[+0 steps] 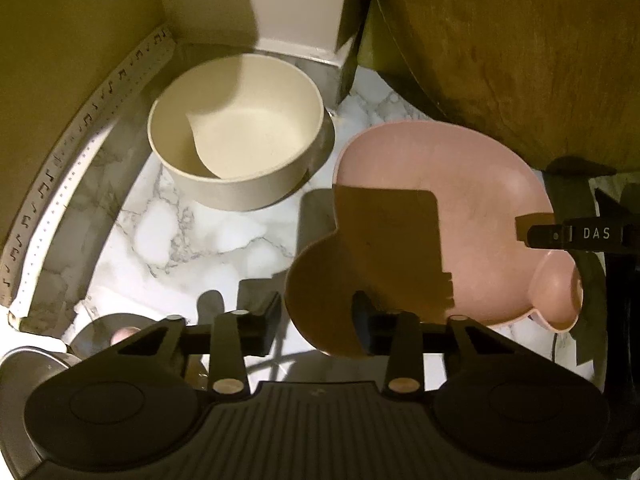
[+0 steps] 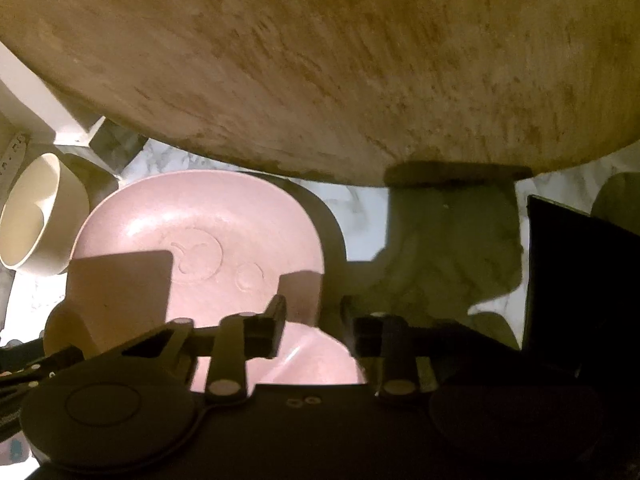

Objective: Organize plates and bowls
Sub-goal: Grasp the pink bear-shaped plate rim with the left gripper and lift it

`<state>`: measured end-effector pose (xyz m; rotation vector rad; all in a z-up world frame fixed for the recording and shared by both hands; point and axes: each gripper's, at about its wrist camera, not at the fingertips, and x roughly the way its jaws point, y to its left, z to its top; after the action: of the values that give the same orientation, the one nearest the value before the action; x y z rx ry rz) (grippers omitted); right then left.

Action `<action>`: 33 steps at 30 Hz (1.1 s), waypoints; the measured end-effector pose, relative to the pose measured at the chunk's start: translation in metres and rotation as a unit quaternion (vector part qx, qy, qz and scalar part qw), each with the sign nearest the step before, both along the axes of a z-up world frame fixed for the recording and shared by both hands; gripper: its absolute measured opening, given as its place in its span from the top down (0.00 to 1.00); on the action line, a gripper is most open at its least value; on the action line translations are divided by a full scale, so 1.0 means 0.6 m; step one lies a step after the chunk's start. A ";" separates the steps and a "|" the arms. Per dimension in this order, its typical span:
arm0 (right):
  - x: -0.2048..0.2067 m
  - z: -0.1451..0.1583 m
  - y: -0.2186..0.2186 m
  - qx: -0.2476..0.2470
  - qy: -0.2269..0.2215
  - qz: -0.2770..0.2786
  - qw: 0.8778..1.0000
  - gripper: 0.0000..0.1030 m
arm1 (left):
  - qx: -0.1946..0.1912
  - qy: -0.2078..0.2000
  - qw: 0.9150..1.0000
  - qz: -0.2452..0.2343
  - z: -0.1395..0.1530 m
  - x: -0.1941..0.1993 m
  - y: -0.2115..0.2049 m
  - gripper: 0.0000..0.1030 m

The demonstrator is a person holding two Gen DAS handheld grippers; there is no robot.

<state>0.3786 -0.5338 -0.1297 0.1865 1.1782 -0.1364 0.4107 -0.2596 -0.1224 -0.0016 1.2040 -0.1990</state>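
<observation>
Both grippers are down over the pink plate (image 1: 440, 200), a mouse-shaped dish with 2 round ears, which lies on the marble counter (image 1: 180, 232) just in front of a big round wooden board (image 1: 520, 60) leaning at the back. The left gripper (image 1: 316, 328) straddles one ear, its 2 fingers set either side of the ear's rim. They look narrowed around it, though from the left wrist view I cannot be sure the pads are actually pressing. The right gripper (image 2: 314, 328) sits over the other ear in much the same way, with the rim passing between its fingers, and there too I cannot tell whether contact is made. A cream bowl (image 1: 240, 136) stands to the left of the plate near the corner, close to it but apart, and it is empty. To my eye this is the grasp stage of a 2-handed lift, each hand taking one ear. The next move calls for a firm pinch on both rims, then an even, level rise, so the plate neither tips nor slips from a thin, smooth edge. The board's lower edge hangs close over the plate's far side, so the lift should come up and toward the person rather than back.
</observation>
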 end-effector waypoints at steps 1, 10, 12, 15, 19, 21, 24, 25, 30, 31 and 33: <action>-0.002 0.000 0.000 0.001 -0.002 0.001 1.000 0.79 | 0.001 0.000 1.000 0.001 -0.001 0.000 -0.001 0.67; -0.019 0.014 0.011 -0.024 -0.020 0.007 0.999 0.92 | 0.014 -0.014 1.000 0.006 -0.004 -0.003 0.008 0.90; -0.022 0.015 0.014 -0.027 -0.021 0.006 0.999 0.93 | 0.014 -0.015 1.000 0.005 -0.002 -0.006 0.009 0.90; -0.029 0.021 0.025 -0.041 -0.023 0.011 0.999 0.93 | 0.013 -0.021 1.000 0.003 0.004 -0.013 0.010 0.90; -0.049 0.042 0.038 -0.054 -0.037 0.020 0.998 0.93 | 0.013 -0.029 0.999 0.005 0.016 -0.025 0.012 0.91; -0.059 0.051 0.042 -0.054 -0.041 0.024 0.997 0.93 | 0.009 -0.028 1.000 0.008 0.021 -0.032 0.017 0.91; -0.075 0.065 0.046 -0.050 -0.044 0.030 0.997 0.93 | 0.007 -0.029 1.000 0.007 0.034 -0.047 0.022 0.91; -0.081 0.070 0.049 -0.049 -0.045 0.033 0.997 0.93 | 0.006 -0.029 1.000 0.006 0.039 -0.052 0.025 0.91; -0.117 0.104 0.063 -0.043 -0.062 0.042 0.996 0.93 | 0.004 -0.035 0.999 0.001 0.074 -0.086 0.038 0.91; -0.125 0.111 0.066 -0.042 -0.067 0.044 0.996 0.93 | 0.003 -0.037 0.999 0.002 0.081 -0.094 0.043 0.91; -0.138 0.124 0.074 -0.036 -0.076 0.049 0.995 0.93 | 0.002 -0.042 0.999 0.003 0.095 -0.110 0.054 0.91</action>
<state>0.2956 -0.4892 -0.0551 0.0739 1.0265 -0.0766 0.3448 -0.2274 -0.0651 0.0064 1.1206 -0.1897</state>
